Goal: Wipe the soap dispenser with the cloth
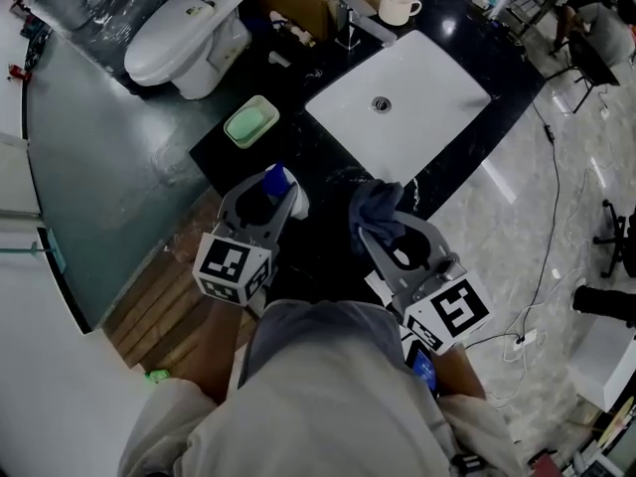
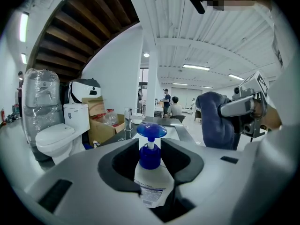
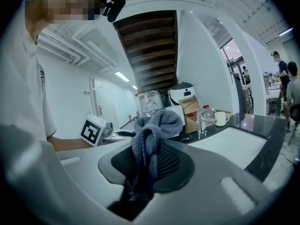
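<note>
Over the near edge of the black counter point(image 1: 298, 157), in front of the white sink point(image 1: 417, 117), the left gripper point(image 2: 151, 150) has its jaws spread wide around the upright soap dispenser point(image 2: 150, 175), whose blue pump head rises above the pads. Just beside it, the right gripper point(image 3: 146, 161) pinches the bunched blue-grey cloth point(image 3: 154, 125) tight. Only the head view shows the green soap dish point(image 1: 250, 123) further back, and only the left gripper view shows the bottle's printed label.
</note>
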Available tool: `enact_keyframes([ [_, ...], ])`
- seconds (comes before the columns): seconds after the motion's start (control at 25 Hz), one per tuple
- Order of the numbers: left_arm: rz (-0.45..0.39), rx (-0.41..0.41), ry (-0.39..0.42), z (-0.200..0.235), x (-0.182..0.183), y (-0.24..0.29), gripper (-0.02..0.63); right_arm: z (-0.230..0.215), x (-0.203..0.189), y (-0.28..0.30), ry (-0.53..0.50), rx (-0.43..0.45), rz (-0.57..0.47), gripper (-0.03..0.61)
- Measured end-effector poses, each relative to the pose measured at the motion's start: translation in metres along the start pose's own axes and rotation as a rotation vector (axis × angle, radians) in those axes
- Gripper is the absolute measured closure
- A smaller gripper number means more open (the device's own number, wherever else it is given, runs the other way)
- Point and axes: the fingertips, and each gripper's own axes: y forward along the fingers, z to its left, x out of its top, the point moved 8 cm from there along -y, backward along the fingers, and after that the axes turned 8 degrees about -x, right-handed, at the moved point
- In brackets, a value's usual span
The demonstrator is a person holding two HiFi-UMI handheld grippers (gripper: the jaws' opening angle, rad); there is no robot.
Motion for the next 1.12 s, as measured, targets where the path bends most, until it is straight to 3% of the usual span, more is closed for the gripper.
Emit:
enact_keyframes([
  [0.36,-0.029,-0.026,-0.027,0.007,-0.004,-0.013,0.479,0.001,0.004,0.042,0.040,0.089,0.011,0.505],
  [0.72,-0.056,-0.024,-0.052,0.012,-0.006,-0.029,0.479,0.020,0.023,0.091,-0.020,0.172,-0.026,0.505],
  [1.12,-0.082,-0.050,-0.015,0.009,-0.011,-0.034,0.477,0.020,0.022,0.137,-0.047,0.203,-0.037,0.505],
])
